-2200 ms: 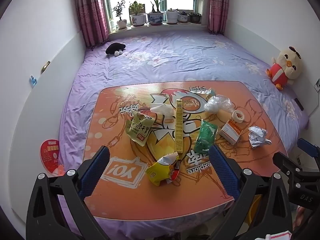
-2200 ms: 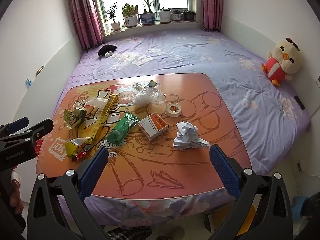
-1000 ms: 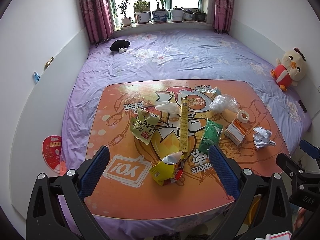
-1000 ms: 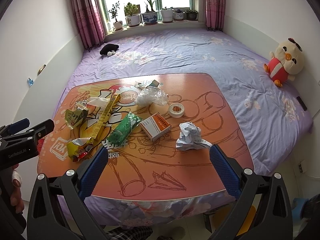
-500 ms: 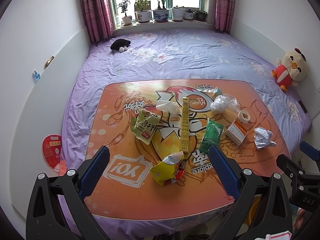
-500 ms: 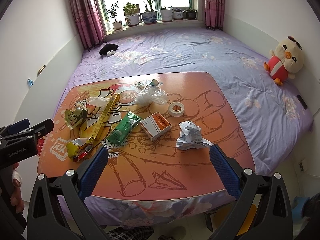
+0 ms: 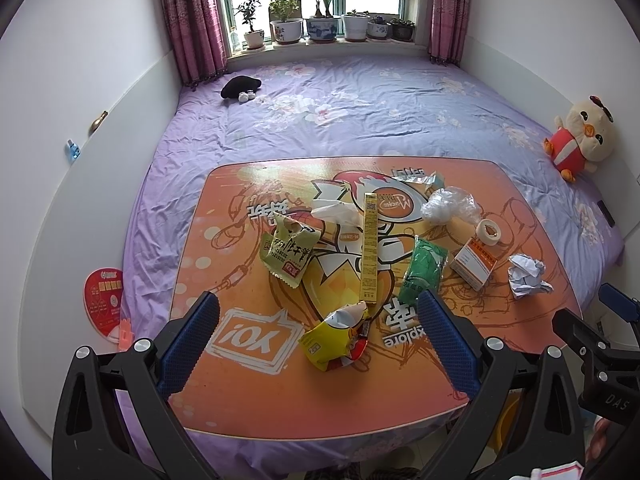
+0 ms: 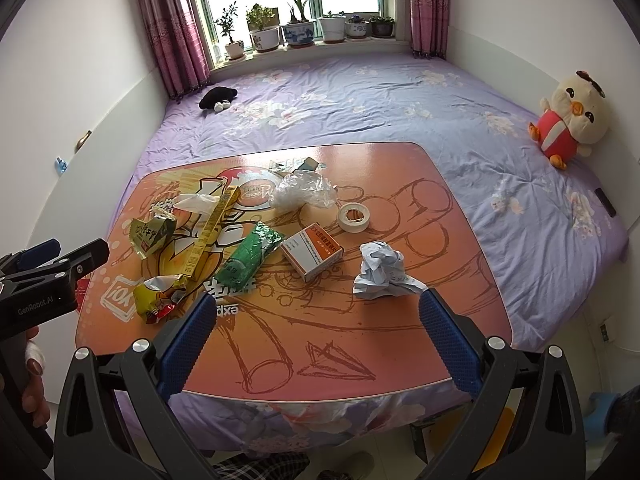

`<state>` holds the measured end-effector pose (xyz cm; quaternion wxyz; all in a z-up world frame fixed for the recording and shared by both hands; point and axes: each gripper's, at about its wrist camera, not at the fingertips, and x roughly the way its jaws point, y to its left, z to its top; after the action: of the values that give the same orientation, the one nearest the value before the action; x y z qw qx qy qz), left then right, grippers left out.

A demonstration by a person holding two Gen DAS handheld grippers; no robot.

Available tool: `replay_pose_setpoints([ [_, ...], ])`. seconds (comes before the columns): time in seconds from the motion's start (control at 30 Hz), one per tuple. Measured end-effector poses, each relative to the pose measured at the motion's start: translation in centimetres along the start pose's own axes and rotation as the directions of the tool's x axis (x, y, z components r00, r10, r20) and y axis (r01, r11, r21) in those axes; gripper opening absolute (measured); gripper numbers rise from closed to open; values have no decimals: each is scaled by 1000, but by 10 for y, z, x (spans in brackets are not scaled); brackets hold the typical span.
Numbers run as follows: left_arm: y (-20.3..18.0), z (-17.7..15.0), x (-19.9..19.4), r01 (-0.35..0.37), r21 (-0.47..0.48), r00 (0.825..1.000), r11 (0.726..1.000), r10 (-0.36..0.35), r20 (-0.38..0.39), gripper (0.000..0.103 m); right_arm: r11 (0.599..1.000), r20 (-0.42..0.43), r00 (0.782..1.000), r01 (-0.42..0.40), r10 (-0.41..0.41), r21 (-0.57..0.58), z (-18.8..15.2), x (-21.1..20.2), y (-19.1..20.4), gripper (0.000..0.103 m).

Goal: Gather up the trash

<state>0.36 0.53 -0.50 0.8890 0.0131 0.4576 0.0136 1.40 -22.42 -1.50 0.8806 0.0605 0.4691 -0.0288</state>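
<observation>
Trash lies scattered on an orange cartoon-print table (image 7: 256, 400) (image 8: 400, 184). Nearest my left gripper (image 7: 318, 322) is a crumpled yellow snack bag (image 7: 334, 338) (image 8: 158, 294). Beyond it are an olive-green wrapper (image 7: 290, 250) (image 8: 152, 234), a long yellow box (image 7: 370, 242) (image 8: 210, 230), a green bag (image 7: 424, 268) (image 8: 250, 258), an orange-white carton (image 7: 474, 262) (image 8: 312, 250), a tape roll (image 7: 490, 232) (image 8: 354, 216), clear plastic (image 7: 450, 204) (image 8: 302, 192) and a paper ball (image 7: 526, 274) (image 8: 382, 270). My right gripper (image 8: 318, 320) hangs over the table's near edge. Both are open and empty.
The table rests on a bed with a purple flowered sheet (image 7: 360, 112). A plush chick (image 7: 584, 136) (image 8: 572, 120) leans on the right wall. Potted plants (image 7: 320, 24) line the windowsill. A red round fan (image 7: 102, 296) lies at the bed's left side. A dark toy (image 7: 240, 86) sits near the curtain.
Both views have drifted slightly; the table items sit a little differently in frame. Nothing on the table has moved and both grippers stay open.
</observation>
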Motion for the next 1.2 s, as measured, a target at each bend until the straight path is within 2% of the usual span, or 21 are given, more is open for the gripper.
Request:
replay_pose_setpoints([
  [0.9,0,-2,2,0,-8,1000,1000,0,-12,98,1000,-2,1000,-2,2,6,-1,2,-1,100],
  [1.2,5,-12,3,33,-26,999,999,-33,-4,98,1000,11,1000,-8,7,6,-9,0,-2,100],
])
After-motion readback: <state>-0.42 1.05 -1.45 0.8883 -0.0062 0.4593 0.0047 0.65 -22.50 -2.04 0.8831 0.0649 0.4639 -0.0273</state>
